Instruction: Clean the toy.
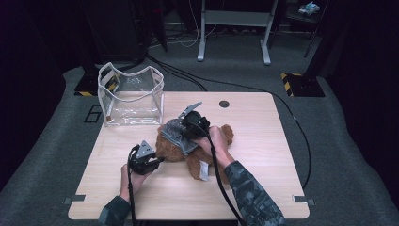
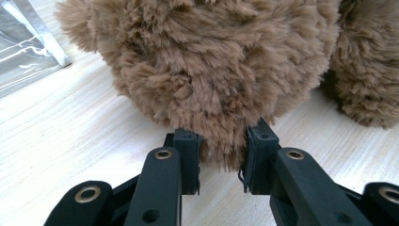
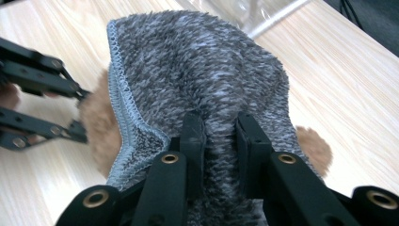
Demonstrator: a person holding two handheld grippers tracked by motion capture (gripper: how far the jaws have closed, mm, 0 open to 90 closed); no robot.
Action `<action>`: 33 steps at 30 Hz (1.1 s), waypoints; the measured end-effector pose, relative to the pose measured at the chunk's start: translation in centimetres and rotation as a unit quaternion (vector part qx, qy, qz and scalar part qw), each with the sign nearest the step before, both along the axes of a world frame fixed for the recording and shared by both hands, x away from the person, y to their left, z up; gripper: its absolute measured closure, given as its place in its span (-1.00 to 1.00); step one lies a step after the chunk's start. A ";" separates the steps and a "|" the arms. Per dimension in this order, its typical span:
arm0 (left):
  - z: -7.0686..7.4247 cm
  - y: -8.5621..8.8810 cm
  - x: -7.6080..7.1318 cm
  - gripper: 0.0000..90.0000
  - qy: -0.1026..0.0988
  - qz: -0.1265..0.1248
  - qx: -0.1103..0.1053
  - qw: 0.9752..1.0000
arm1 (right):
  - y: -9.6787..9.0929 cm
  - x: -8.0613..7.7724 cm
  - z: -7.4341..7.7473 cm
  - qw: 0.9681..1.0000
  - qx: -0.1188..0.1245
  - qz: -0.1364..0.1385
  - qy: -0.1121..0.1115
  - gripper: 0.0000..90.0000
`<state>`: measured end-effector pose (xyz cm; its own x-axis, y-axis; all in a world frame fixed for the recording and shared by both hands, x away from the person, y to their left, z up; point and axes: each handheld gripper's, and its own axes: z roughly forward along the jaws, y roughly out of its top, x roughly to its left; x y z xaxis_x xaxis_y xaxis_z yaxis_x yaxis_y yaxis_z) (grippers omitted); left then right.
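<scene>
Left hand-held gripper [image 2: 221, 157] pinches the shaggy brown plush bear [image 2: 211, 66]; right hand-held gripper [image 3: 220, 141] apparently clamps a ridge of the grey knitted fabric garment [image 3: 197, 66].

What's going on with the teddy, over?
Left claw shut on teddy's fur. Right claw pinching grey knit over teddy. Clear bag stands behind, apart. Nothing in the way.

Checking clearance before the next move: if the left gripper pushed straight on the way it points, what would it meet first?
The left gripper would press straight into the fluffy brown plush teddy bear; its fingers already pinch a tuft of that fur, so nothing lies between.
</scene>
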<state>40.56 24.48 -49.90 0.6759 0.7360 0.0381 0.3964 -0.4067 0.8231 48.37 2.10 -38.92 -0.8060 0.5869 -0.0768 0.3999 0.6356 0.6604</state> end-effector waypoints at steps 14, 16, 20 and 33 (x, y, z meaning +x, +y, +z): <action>0.0 0.1 0.0 0.59 0.007 -0.001 -0.003 1.000 | -5.0 0.5 -0.2 0.998 -0.022 -0.046 0.020 0.70; -0.1 0.1 0.0 0.59 0.007 -0.001 -0.004 1.000 | -5.8 0.5 -0.1 0.998 -0.021 -0.059 0.020 0.71; -0.2 0.2 0.0 0.58 0.004 -0.001 -0.003 1.000 | -7.7 0.7 -0.1 0.997 -0.027 -0.073 0.016 0.71; -0.7 0.1 0.3 0.25 0.006 0.006 -0.010 1.000 | -9.9 0.6 -0.4 0.995 -0.012 -0.099 0.017 0.77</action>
